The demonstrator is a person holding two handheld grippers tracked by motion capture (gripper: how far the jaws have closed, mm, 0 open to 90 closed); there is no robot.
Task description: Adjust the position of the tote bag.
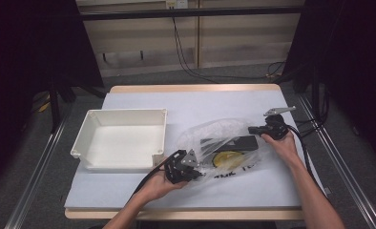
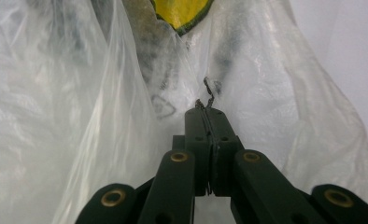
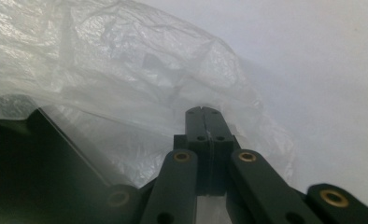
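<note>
Left gripper (image 2: 205, 112) is sitting nearest the lens in its own view, jaws pressed together and pinching a fold of the clear plastic bag (image 2: 102, 116); a twisted sliver of film is sticking out past the tips. In the high view that gripper (image 1: 195, 172) is working at the bag's (image 1: 224, 138) near left corner. The bag is lying on the table (image 1: 129, 191), just right of the white plastic tray (image 1: 124, 138).

Right gripper (image 3: 203, 112) is also showing jaws fully together, nose resting against the bag film; whether any film is caught between them I cannot tell. In the high view it (image 1: 258, 130) is sitting at the bag's far right edge.

Inside the bag: a flat black item (image 1: 234, 142) and a yellow round piece with a dark rim (image 1: 228, 157) (exact kind unclear through the film).

Risks, as a judgement:
- Film is thin, so pulling from a small pinch could be tearing it or slipping out.
- If only the left side is really gripped, lifting could be tipping the contents out toward the right.
- The black item could be snagging the film.

Counts: one bag, one tray, two grippers, two items inside the bag, one table.
</note>
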